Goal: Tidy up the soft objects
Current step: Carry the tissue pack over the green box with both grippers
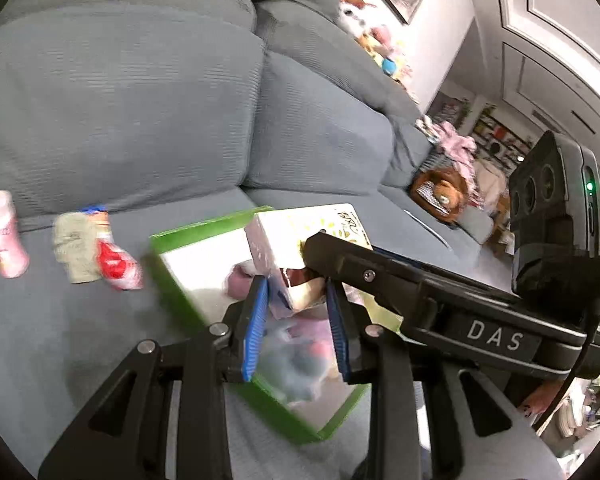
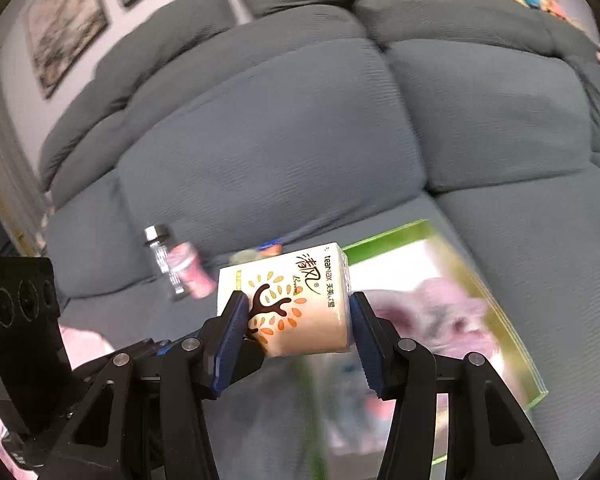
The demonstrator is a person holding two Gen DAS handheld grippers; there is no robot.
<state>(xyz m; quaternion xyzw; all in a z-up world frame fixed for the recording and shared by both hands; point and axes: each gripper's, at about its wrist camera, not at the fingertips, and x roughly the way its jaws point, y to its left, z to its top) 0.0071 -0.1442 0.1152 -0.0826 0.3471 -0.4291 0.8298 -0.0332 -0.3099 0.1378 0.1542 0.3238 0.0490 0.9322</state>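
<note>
Right gripper (image 2: 296, 320): clamped on tissue pack (image 2: 288, 300), above green box (image 2: 500, 320).
Left gripper (image 1: 296, 320): jaws apart, holding nothing, beside it.

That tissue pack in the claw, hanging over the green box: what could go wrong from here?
1. The right claw pinches the soft tissue pack only at its sides, so it might squash or slip out.
2. The green box already holds soft pink things; the pack may land on top and sit crooked.
3. The left claw hangs open right beside the pack, so the two claws might bump.
</note>
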